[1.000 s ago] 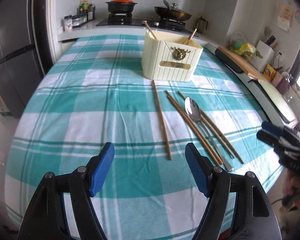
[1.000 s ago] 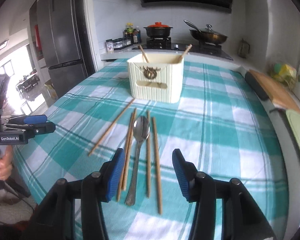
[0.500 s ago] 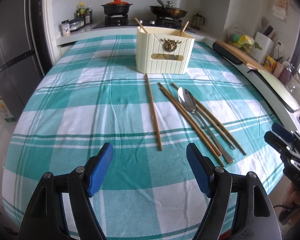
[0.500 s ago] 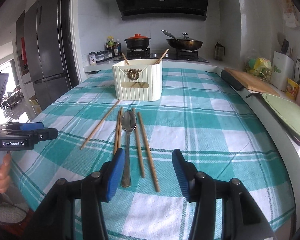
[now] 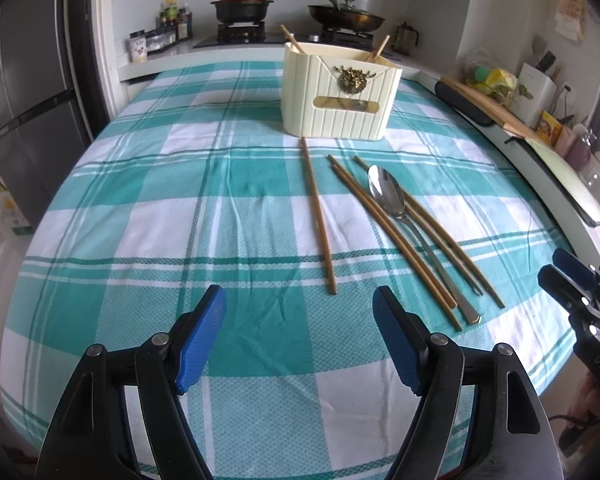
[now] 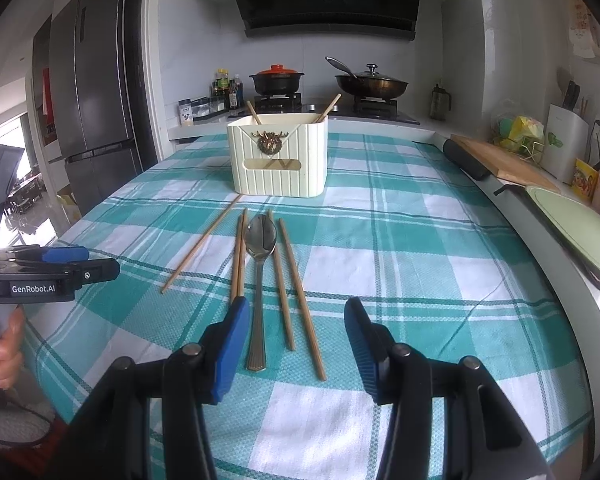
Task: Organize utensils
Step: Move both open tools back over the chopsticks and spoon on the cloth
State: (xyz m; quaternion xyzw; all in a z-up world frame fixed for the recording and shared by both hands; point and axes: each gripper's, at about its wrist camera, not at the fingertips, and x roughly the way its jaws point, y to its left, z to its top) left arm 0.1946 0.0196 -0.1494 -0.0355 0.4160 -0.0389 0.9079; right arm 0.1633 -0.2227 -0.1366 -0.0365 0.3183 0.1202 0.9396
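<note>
teal-and-white checked tablecloth (image 6: 400, 264) fills mid-frame. cream utensil holder (image 6: 278, 154) stands upper centre, two chopsticks leaning inside. steel spoon (image 6: 259, 276) lies below it among five loose wooden chopsticks (image 6: 298, 292). right gripper (image 6: 292, 338), lower centre, gapes wide, holding nothing; left gripper (image 5: 298, 338) likewise wide apart, empty, above cloth.

Woven teal-and-white checked cloth (image 5: 228, 216) looks matt and faintly creased; the spoon (image 6: 260, 240) is glossy polished metal, the chopsticks (image 5: 318, 216) matt wood, the ribbed cream holder (image 6: 278, 160) smooth plastic with a brass-coloured emblem
</note>
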